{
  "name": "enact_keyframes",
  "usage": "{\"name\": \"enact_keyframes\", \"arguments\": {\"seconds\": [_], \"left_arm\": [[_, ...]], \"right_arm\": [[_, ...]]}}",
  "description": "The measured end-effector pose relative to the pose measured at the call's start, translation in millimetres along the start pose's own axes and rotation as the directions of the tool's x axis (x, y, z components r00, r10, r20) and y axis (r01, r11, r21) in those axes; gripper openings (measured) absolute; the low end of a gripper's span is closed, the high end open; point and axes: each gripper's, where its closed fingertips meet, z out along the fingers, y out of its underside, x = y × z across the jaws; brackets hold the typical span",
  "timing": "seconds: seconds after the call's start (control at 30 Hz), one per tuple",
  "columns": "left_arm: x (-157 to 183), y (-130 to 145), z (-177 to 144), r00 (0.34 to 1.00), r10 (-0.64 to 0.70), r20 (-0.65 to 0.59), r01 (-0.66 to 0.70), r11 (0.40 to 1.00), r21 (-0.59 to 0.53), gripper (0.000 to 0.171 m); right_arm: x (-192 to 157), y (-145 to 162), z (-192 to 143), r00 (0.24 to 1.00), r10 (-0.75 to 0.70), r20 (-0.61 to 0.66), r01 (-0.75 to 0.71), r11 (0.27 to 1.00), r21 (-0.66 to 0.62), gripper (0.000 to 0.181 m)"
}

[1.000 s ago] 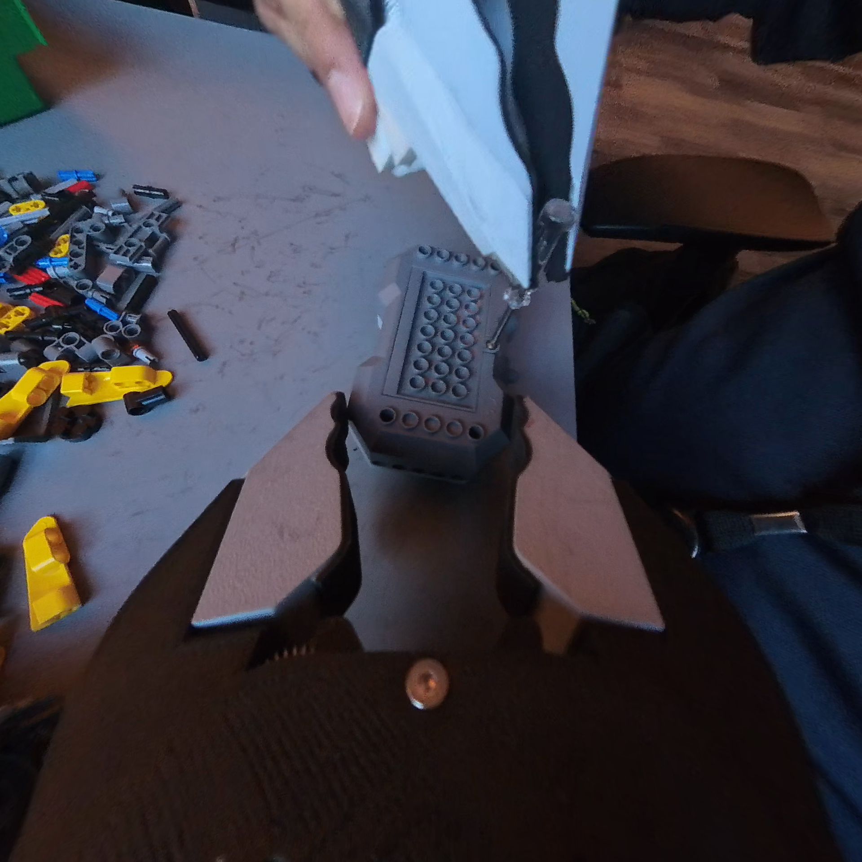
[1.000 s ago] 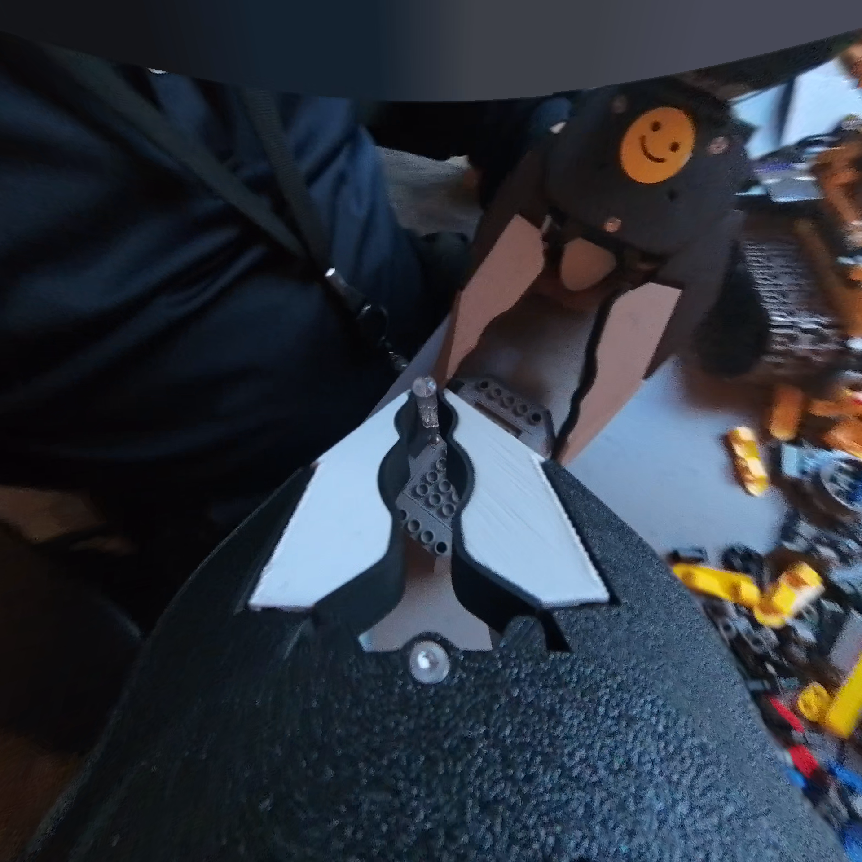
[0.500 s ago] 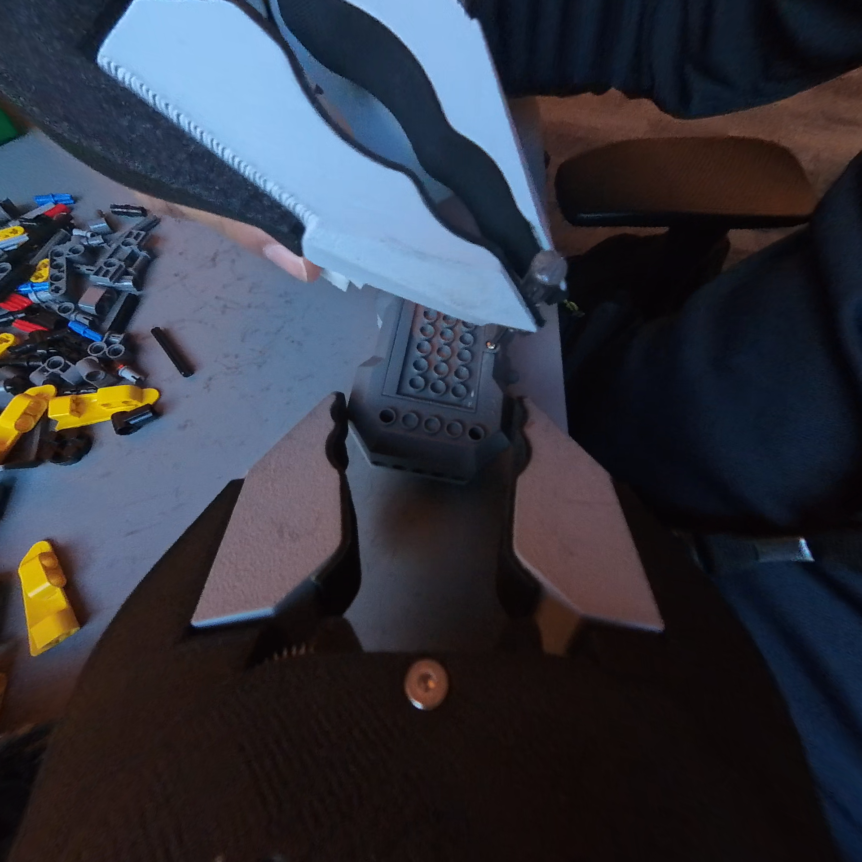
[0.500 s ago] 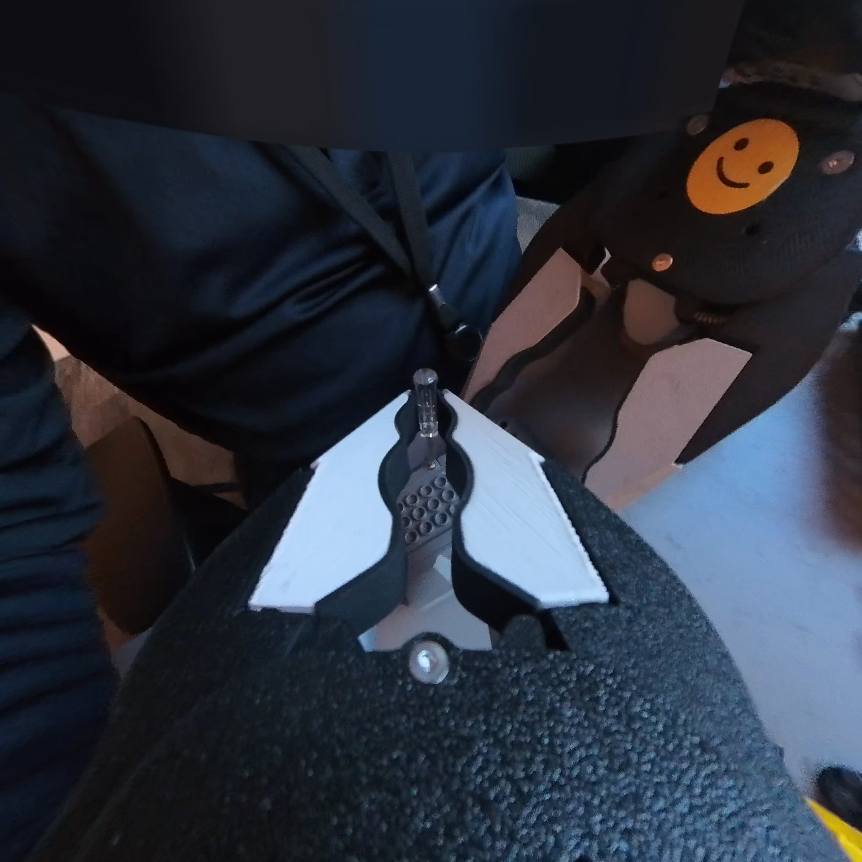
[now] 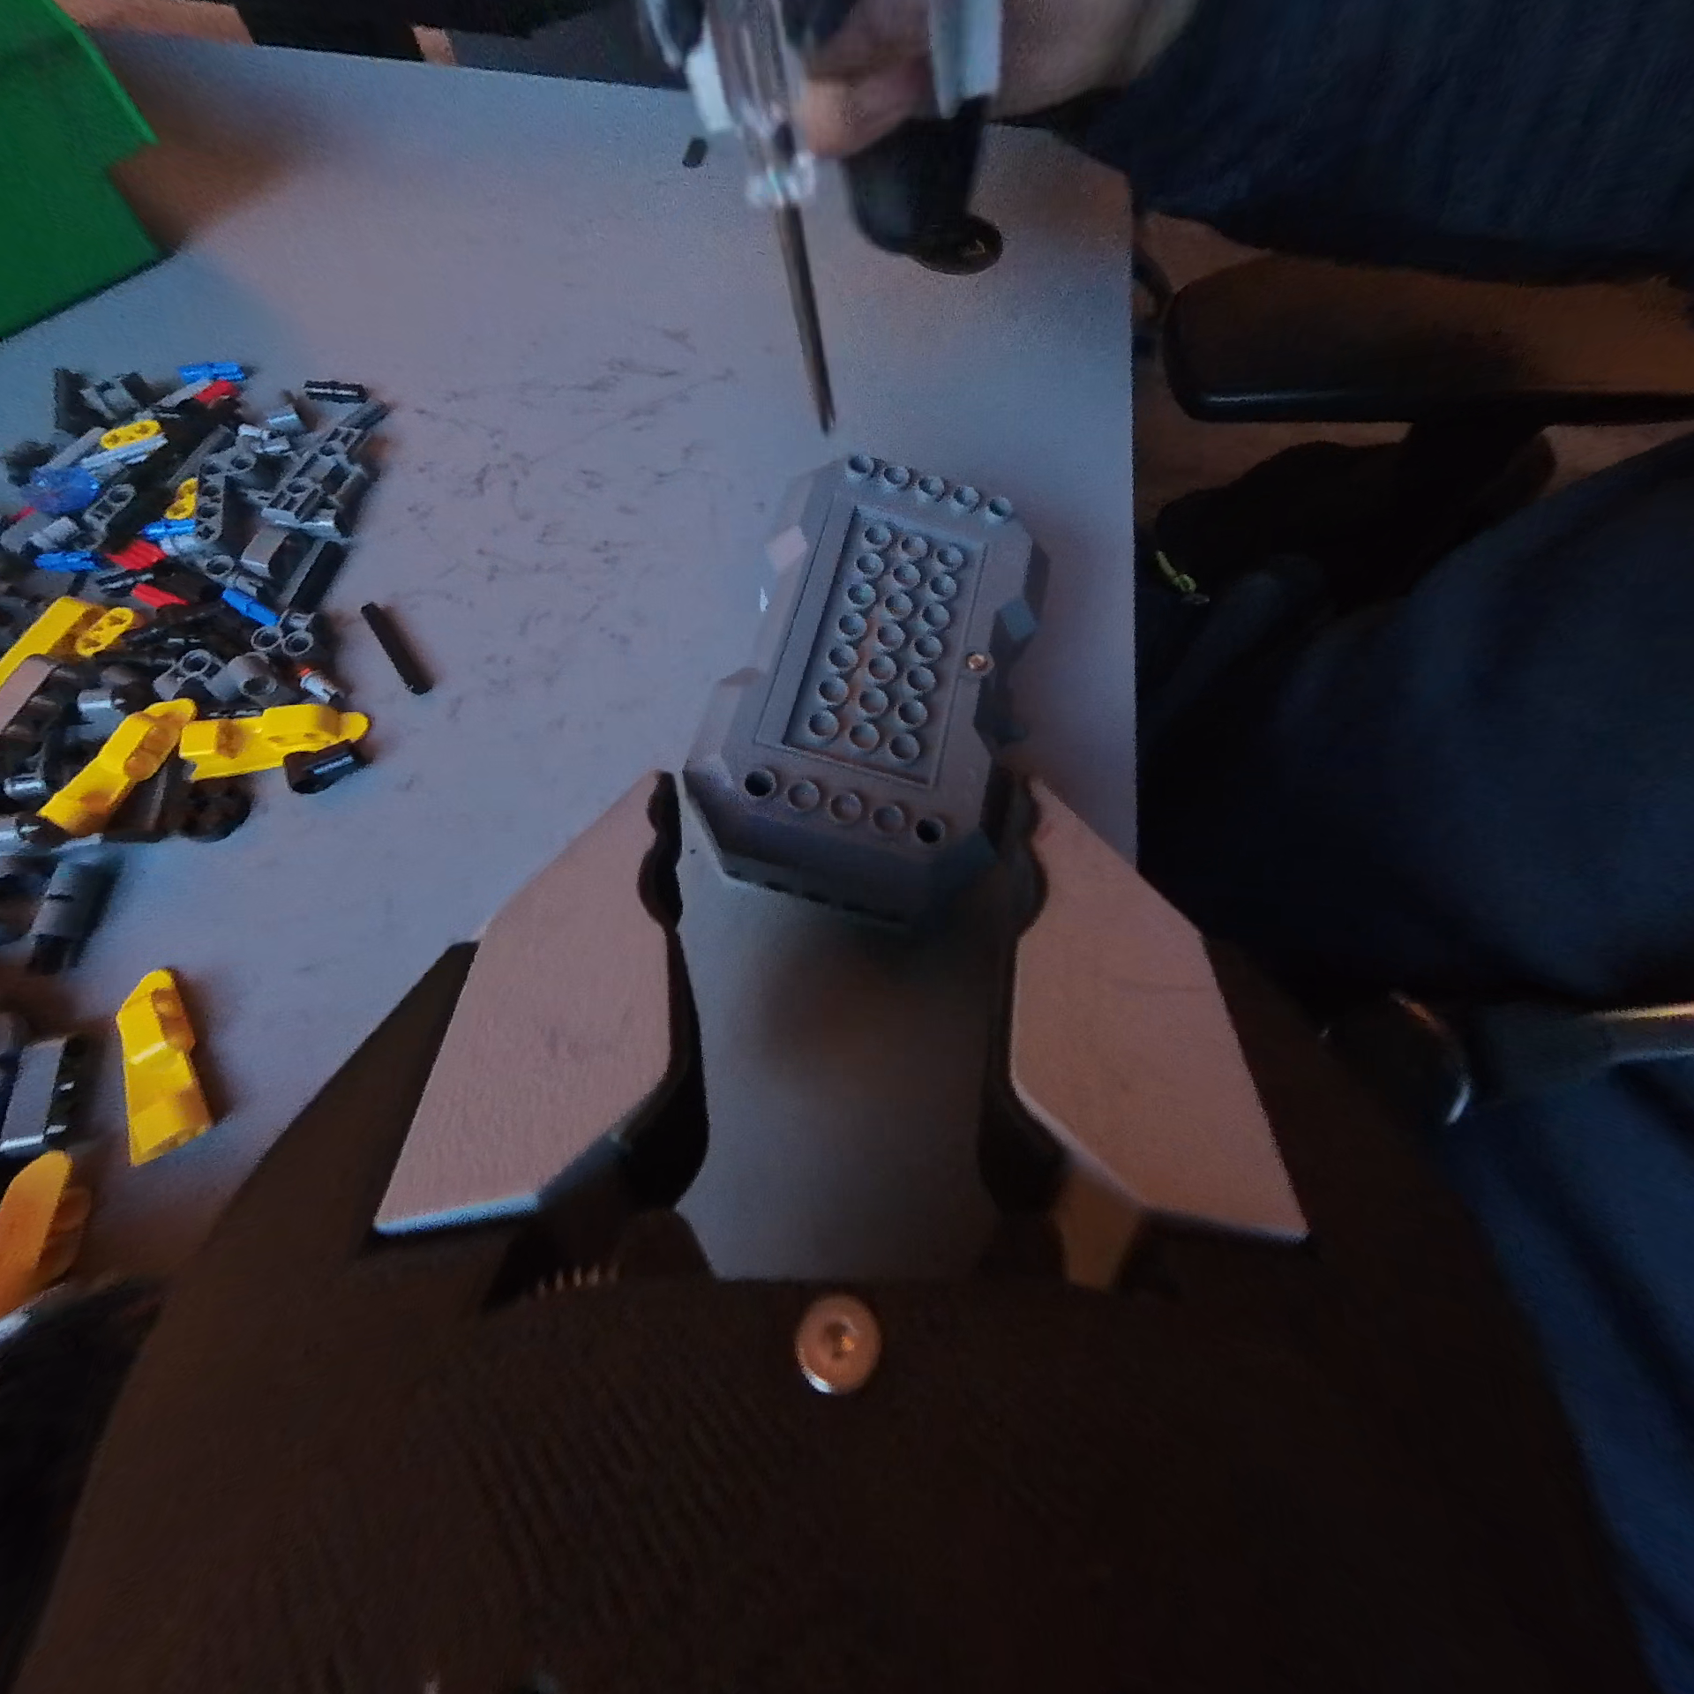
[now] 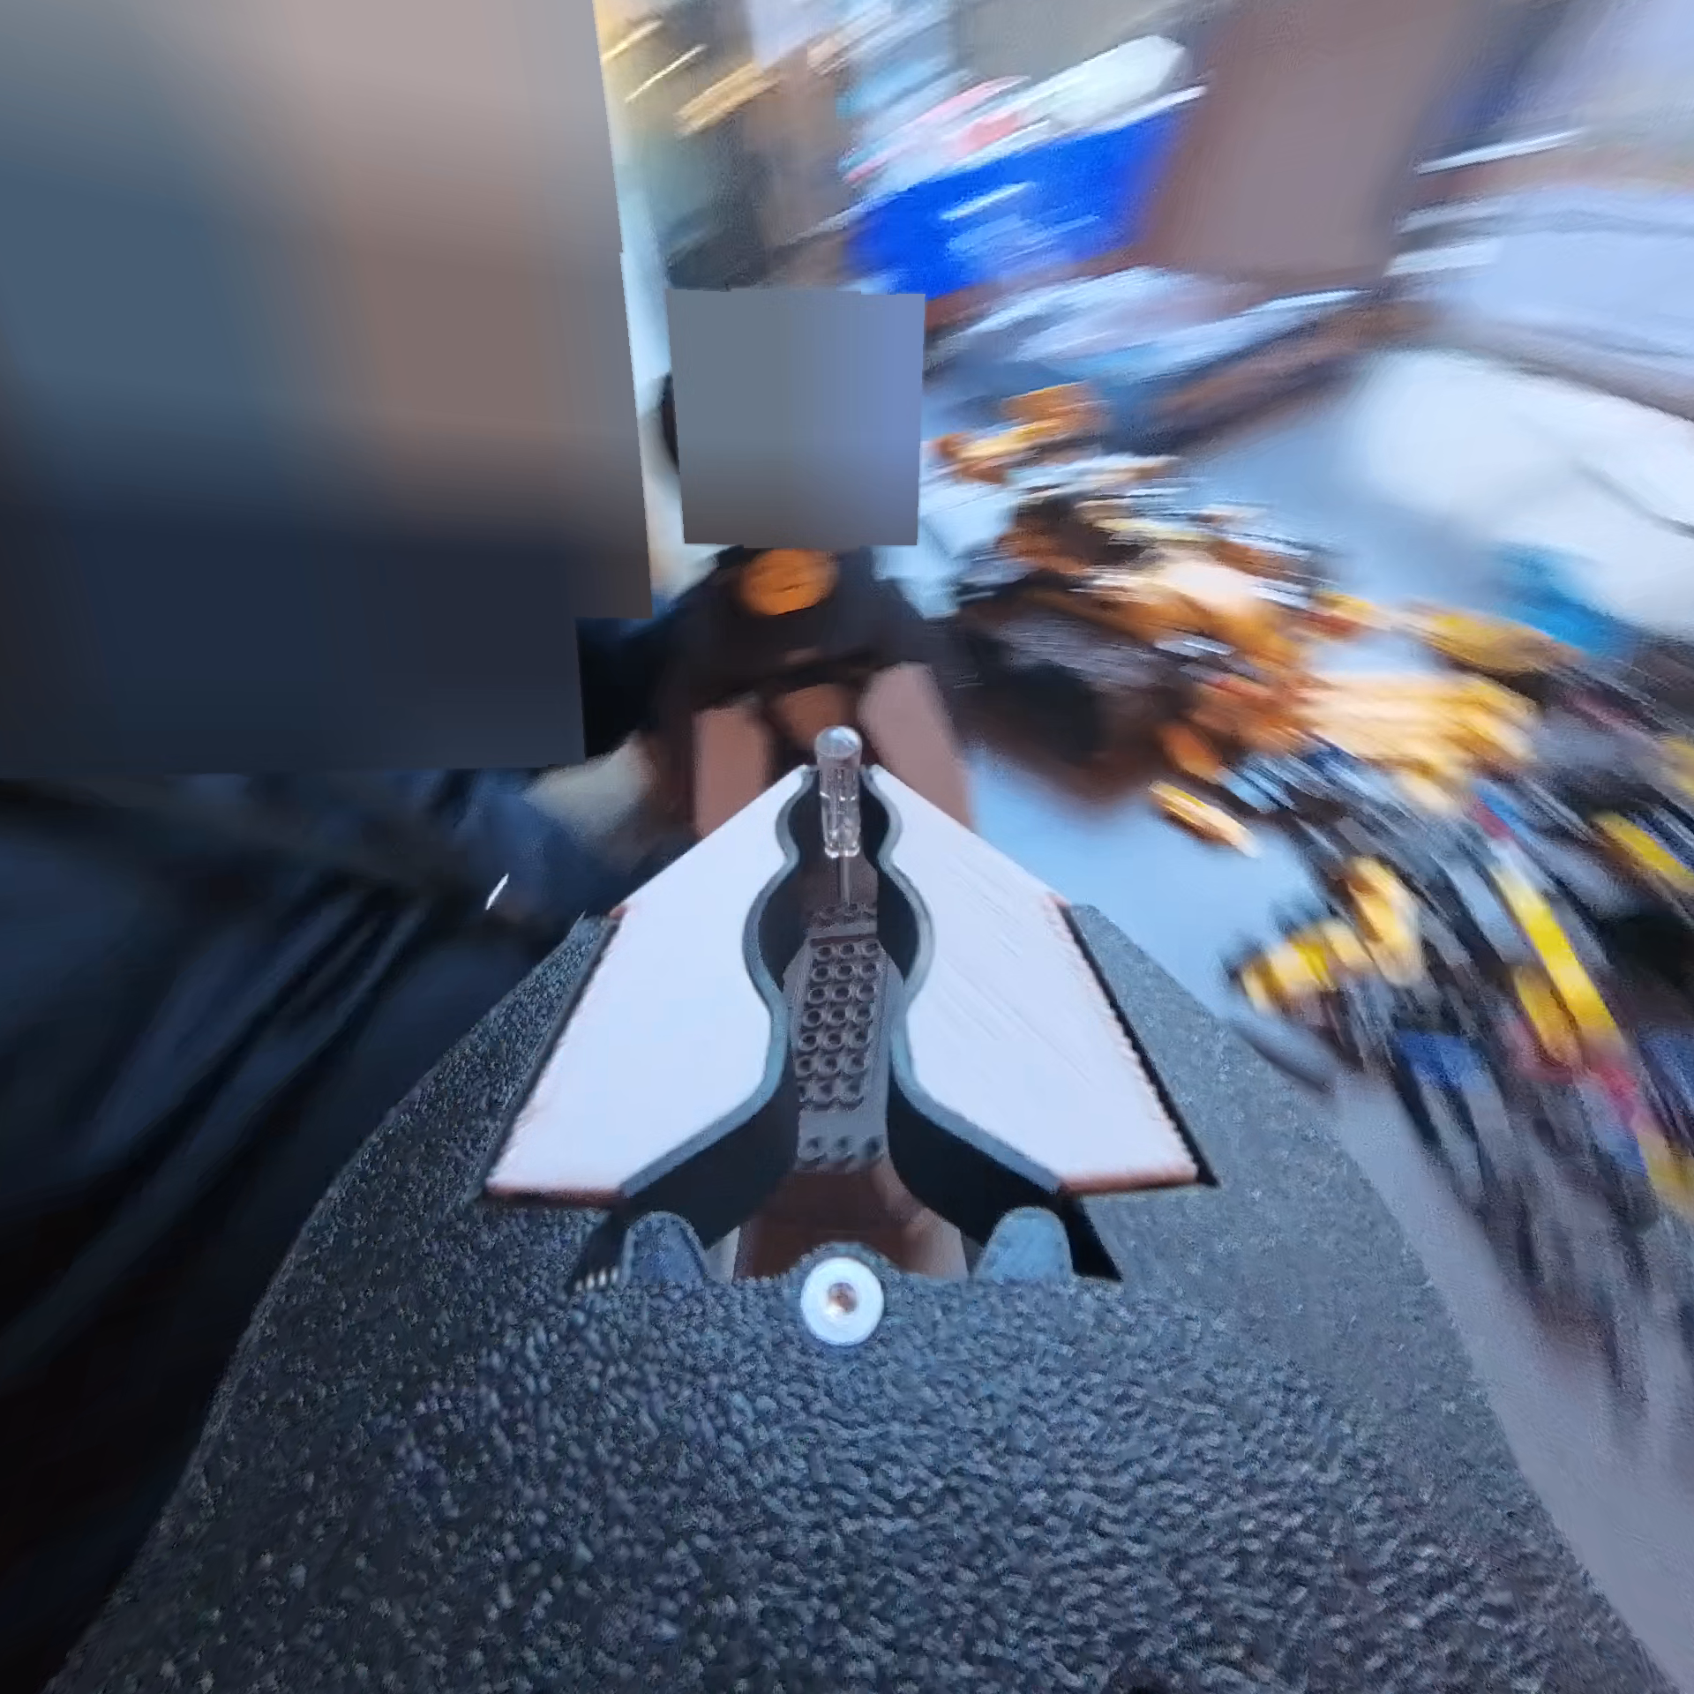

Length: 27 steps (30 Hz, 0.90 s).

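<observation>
Left fingers [image 5: 1027,816] clamping grey studded box [image 5: 880,660], long axis running forward | right gripper [image 6: 836,797] pinching clear-handled screwdriver [image 5: 796,275], tip hovering beyond box's far end

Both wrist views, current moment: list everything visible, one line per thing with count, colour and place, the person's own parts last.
Studded box: one, dark grey, near the table's right edge, its near end between the left gripper's jaws.
Screwdriver: one, clear handle and dark shaft, tip just above the box's far end, held by the right gripper.
Brick pile: many, yellow, grey, black, blue and red, left on the table.
Black pin: one, loose beside the pile.
Table: one, grey.
Green object: one, far left corner.
Chair: one, dark, right of the table.
Left gripper: one, black, tan fingers, closed on the box.
Right gripper: one, black, pale fingers, closed on the screwdriver.
</observation>
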Motion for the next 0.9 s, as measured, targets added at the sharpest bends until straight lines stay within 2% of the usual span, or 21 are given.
{"name": "enact_keyframes", "arguments": {"seconds": [0.1, 0.17, 0.3, 0.43, 0.47, 0.53, 0.77, 0.83, 0.9], "left_arm": [[0.2, -2.2, -8.1, 0.999, -0.005, 0.034, 0.005, 1.000, 0.013, 0.067], [0.6, -9.1, -14.4, 0.998, -0.001, 0.064, -0.001, 1.000, 0.025, 0.064], [4.7, -39.8, -25.1, 0.989, 0.025, 0.143, -0.038, 0.996, 0.086, 0.043], [13.0, -62.3, -22.9, 0.986, 0.029, 0.161, -0.051, 0.989, 0.138, 0.035], [13.3, -65.6, -22.6, 0.986, 0.023, 0.167, -0.049, 0.987, 0.155, 0.031], [15.6, -69.3, -24.0, 0.985, 0.030, 0.169, -0.061, 0.981, 0.182, 0.000], [6.9, -60.1, -21.6, 0.977, 0.021, 0.212, -0.057, 0.985, 0.163, 0.000], [4.8, -60.4, -21.4, 0.977, 0.003, 0.214, -0.041, 0.984, 0.174, 0.008], [5.5, -60.4, -20.4, 0.977, 0.009, 0.214, -0.046, 0.985, 0.168, 0.007]], "right_arm": [[0.9, 2.6, -14.3, 0.983, 0.101, -0.153, -0.089, 0.993, 0.083, 0.007], [-3.6, 2.2, -18.2, 0.968, 0.148, -0.205, -0.123, 0.984, 0.128, 0.007], [-17.5, -7.4, -15.2, 0.957, 0.199, -0.209, -0.149, 0.961, 0.233, 0.007], [-26.7, -13.1, -6.0, 0.956, 0.233, -0.176, -0.174, 0.939, 0.297, 0.007], [-26.1, -11.3, -3.1, 0.955, 0.233, -0.182, -0.172, 0.939, 0.298, 0.007], [-24.3, -8.2, 0.9, 0.949, 0.236, -0.208, -0.167, 0.939, 0.301, 0.007], [-14.0, -3.1, 2.8, 0.923, 0.259, -0.285, -0.162, 0.932, 0.324, 0.007], [-12.3, -1.7, 3.7, 0.914, 0.281, -0.293, -0.176, 0.925, 0.337, 0.007], [-12.3, 0.0, 6.7, 0.907, 0.311, -0.282, -0.201, 0.912, 0.358, 0.007]]}}
